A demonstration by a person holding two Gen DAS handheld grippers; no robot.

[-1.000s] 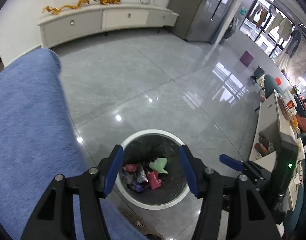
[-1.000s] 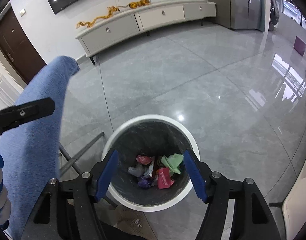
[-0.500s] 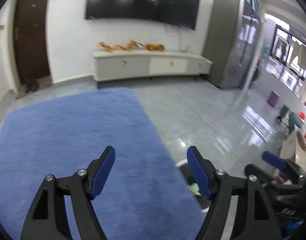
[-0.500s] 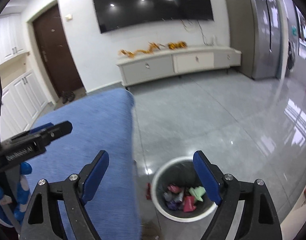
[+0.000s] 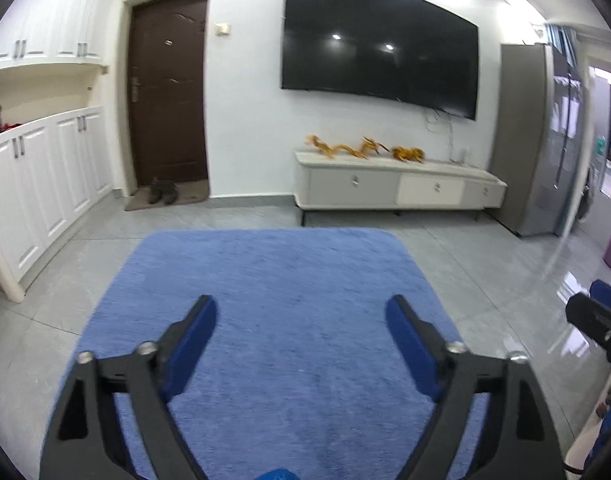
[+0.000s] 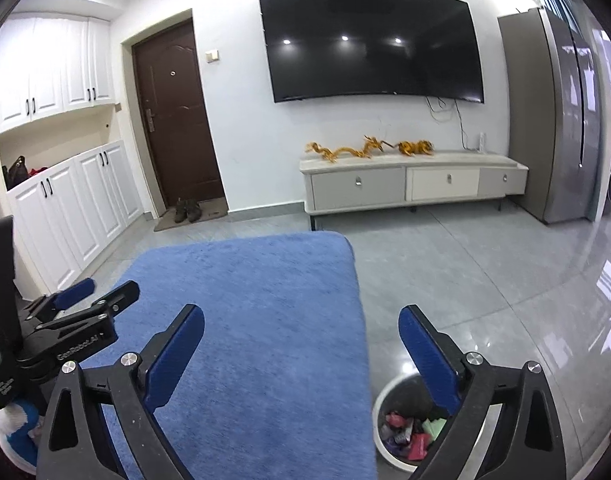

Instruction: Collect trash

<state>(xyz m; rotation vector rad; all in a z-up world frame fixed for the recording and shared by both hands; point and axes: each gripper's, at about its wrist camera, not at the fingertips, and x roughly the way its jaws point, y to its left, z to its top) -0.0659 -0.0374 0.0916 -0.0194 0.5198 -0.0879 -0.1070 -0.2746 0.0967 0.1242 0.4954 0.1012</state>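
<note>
A white-rimmed round bin (image 6: pixel 389 396) stands on the floor at the lower right of the right wrist view, with several coloured wrappers (image 6: pixel 411 434) inside. My right gripper (image 6: pixel 301 344) is open and empty, held above the right edge of a blue cloth-covered table (image 6: pixel 265 320), left of and above the bin. My left gripper (image 5: pixel 301 332) is open and empty above the same blue table (image 5: pixel 273 280). It also shows in the right wrist view (image 6: pixel 89 294) at the left. The bin is out of the left wrist view.
A grey tiled floor (image 6: pixel 485 264) spreads to the right. A TV cabinet (image 6: pixel 413 186) with golden dragon figures stands at the far wall under a large TV (image 6: pixel 369 40). A brown door (image 6: pixel 177 120), white cupboards (image 6: pixel 77 204) and a grey fridge (image 6: pixel 557 120) line the room.
Both grippers have lifted and tilted up from looking down into the bin to facing the room across the blue table. Both stayed open and empty.
</note>
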